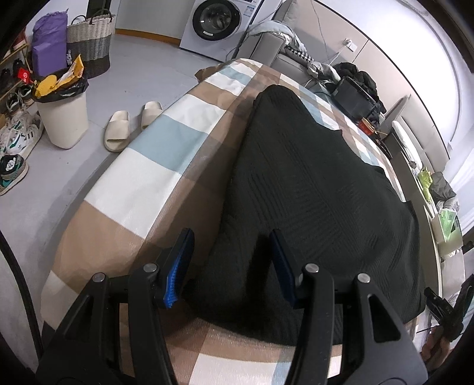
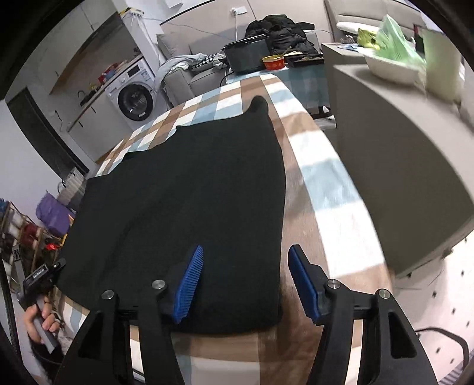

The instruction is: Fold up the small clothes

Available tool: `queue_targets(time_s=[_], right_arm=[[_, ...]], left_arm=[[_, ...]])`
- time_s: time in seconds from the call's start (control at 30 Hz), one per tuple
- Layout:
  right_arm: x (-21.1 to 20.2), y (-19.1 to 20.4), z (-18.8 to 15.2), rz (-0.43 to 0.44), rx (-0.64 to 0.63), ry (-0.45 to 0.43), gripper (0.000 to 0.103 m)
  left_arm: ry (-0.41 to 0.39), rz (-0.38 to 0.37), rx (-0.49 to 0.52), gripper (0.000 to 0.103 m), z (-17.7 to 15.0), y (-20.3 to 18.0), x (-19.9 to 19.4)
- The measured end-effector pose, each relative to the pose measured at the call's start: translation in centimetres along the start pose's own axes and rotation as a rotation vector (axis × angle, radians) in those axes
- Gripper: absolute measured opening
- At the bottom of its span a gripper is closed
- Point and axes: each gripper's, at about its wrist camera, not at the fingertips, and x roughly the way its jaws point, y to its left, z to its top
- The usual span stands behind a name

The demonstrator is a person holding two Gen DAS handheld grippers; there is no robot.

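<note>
Garment lies flat on the table; I hold both grippers, left and right, part-open and empty over its near corners, ready to fold.

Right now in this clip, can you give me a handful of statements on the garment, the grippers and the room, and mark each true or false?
1. The black knitted garment lies on a checked brown, white and blue tablecloth. True.
2. The right gripper is clamped on the cloth. False: its fingers stand apart, gripping nothing.
3. The left gripper is open above the garment's near edge. True.
4. A pair of red boots sits on the floor. False: they are cream slippers.
5. A white front-loading washing machine stands in the background. True.
</note>
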Motion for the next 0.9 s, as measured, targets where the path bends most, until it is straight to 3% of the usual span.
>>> queue_targets(time_s=[0.03,0.1,0.13,0.2,0.27,0.33,0.47,0.57,0.63,0.7,0.77,0.9], right_arm=[[0.2,-0.1,0.0,0.002,0.007,0.004,0.057],[0.5,0.1,0.0,0.024,0.009,-0.003,0.037],[0.6,0.4,0.0,0.022,-0.002,-0.005,0.034],[0.4,0.6,-0.1,0.028,-0.021,-0.024,0.012],[-0.7,0.4,-0.4,0.059,-0.012,-0.086,0.007],[-1.5,-0.1,-0.4,0.081,0.002,-0.105,0.006],[-0.5,-1.5,-0.6,-0.011,0.022,-0.051,0.005],[-0.8,-1.9,-0.7,-0.015,0.014,-0.042,0.005],[-1.1,-2.1,-0.4,0.025,0.025,-0.046,0.009],[-1.3,-2.3,-0.2,0.048,0.045,-0.045,0.027],[-0.9,-2.5,-0.2,0.059,0.058,-0.034,0.037],[0.2,-2.4,-0.5,0.125,0.083,-0.012,0.036]], left_arm=[[-0.006,-0.001,0.003,0.048,-0.1,0.0,-0.2],[-0.031,0.001,0.016,0.046,-0.4,-0.1,-0.9],[-0.037,0.003,0.023,0.042,-0.5,-0.1,-1.2],[-0.037,0.005,0.034,0.042,-0.5,-0.2,-1.5],[-0.033,0.01,0.037,0.042,-0.6,-0.1,-1.8],[-0.028,0.01,0.031,0.042,-0.7,0.1,-2.0],[-0.026,0.018,0.022,0.042,-0.7,0.6,-2.3],[-0.026,0.02,0.021,0.042,-0.8,0.6,-2.6],[-0.029,0.02,0.027,0.042,-0.9,0.6,-2.7],[-0.027,0.014,0.029,0.042,-0.9,0.6,-2.7],[-0.019,0.004,0.031,0.042,-0.9,0.4,-2.5],[-0.024,-0.027,0.016,0.042,-0.9,0.5,-2.4]])
